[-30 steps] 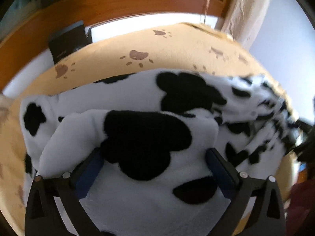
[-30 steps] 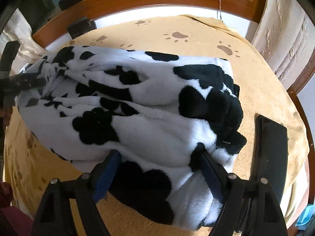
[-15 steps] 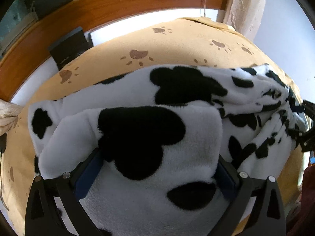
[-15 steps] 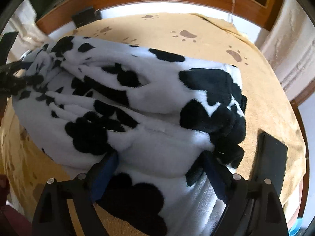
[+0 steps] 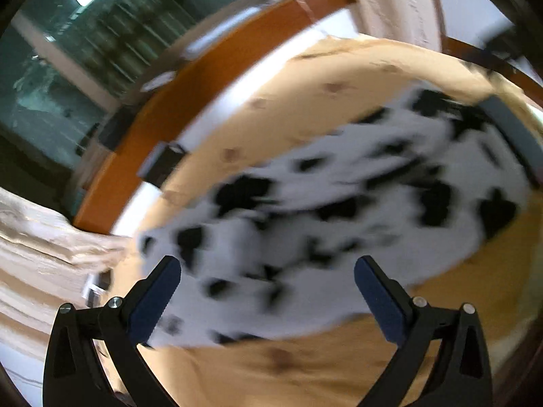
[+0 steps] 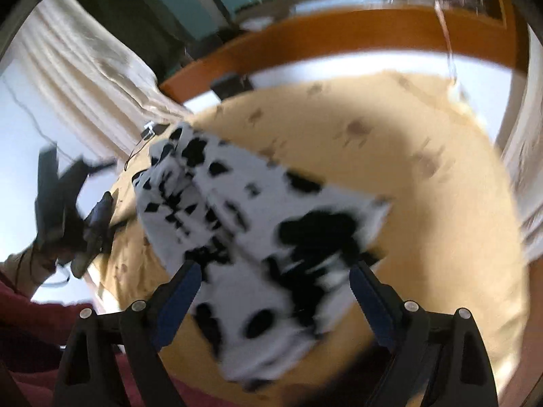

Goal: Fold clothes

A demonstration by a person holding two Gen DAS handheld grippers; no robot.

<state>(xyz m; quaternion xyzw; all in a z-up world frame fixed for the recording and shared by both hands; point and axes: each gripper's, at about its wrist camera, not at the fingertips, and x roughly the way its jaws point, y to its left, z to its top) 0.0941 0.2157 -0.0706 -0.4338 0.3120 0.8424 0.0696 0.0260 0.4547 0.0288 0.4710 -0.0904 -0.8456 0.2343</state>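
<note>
The black-and-white cow-print fleece garment point(image 5: 339, 224) lies folded in a long bundle on the yellow paw-print blanket point(image 5: 305, 78). Both views are blurred by motion. My left gripper point(image 5: 266, 264) hangs open above the bundle's near left part, its blue pads point(image 5: 152, 298) touching nothing. In the right wrist view the same garment point(image 6: 258, 237) runs from upper left to lower right. My right gripper point(image 6: 274, 268) is over its near end, jaws opening wide, with no cloth gripped. The left gripper point(image 6: 73, 196) shows there at the far left, off the cloth.
A wooden bed frame point(image 5: 210, 78) curves behind the blanket, with a small black box point(image 5: 159, 162) on the white ledge. A flat grey slab point(image 5: 509, 135) lies beside the garment's far end. Cream curtains point(image 6: 85, 78) hang at the left. A red sleeve point(image 6: 40, 339) fills the lower left.
Both grippers have pulled up and back off the garment, which now lies below them instead of between the pads. Both views have tilted and show more of the room.
</note>
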